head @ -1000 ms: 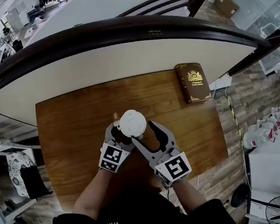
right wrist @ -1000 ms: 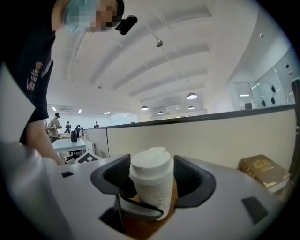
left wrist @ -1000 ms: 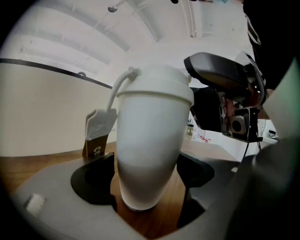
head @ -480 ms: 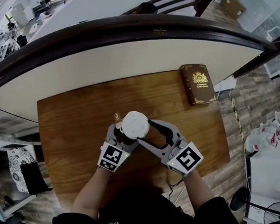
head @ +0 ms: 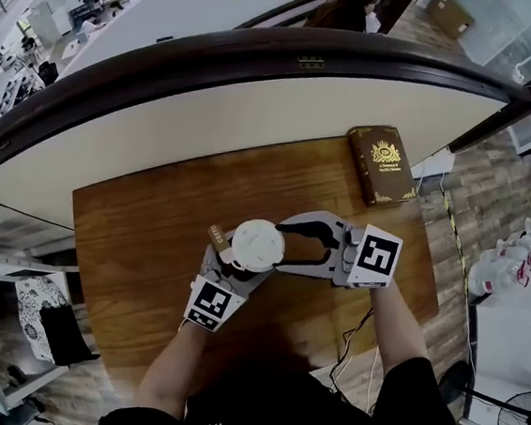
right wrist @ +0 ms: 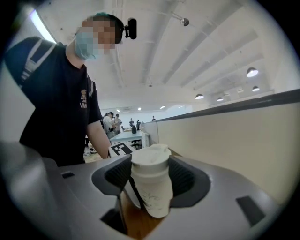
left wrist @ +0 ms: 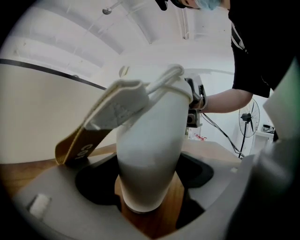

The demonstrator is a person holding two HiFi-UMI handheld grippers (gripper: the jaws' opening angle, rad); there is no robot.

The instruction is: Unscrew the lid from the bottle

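A white bottle (left wrist: 150, 154) stands on the wooden table (head: 135, 230), and from above its round white lid (head: 257, 244) hides the body. A tan strap (left wrist: 79, 150) with a white loop hangs from its neck. My left gripper (head: 238, 266) comes in from the lower left and its jaws hug the bottle's lower body (right wrist: 155, 199), shut on it. From the right, my right gripper (head: 279, 248) lies level with its ribbed jaw hollows pressed on both sides of the lid (right wrist: 150, 161). In the left gripper view the bottle leans to the right between the jaws of the left gripper (left wrist: 150, 187).
A brown book (head: 381, 163) with gold print lies at the table's far right corner. A curved white partition with a dark rim (head: 236, 115) closes off the far side. A cable (head: 352, 358) hangs off the near edge. The person's arms reach in from below.
My right gripper has swung round the lid from the lower right to the right side, anticlockwise seen from above, staying clamped on it. The left gripper and bottle have hardly moved.
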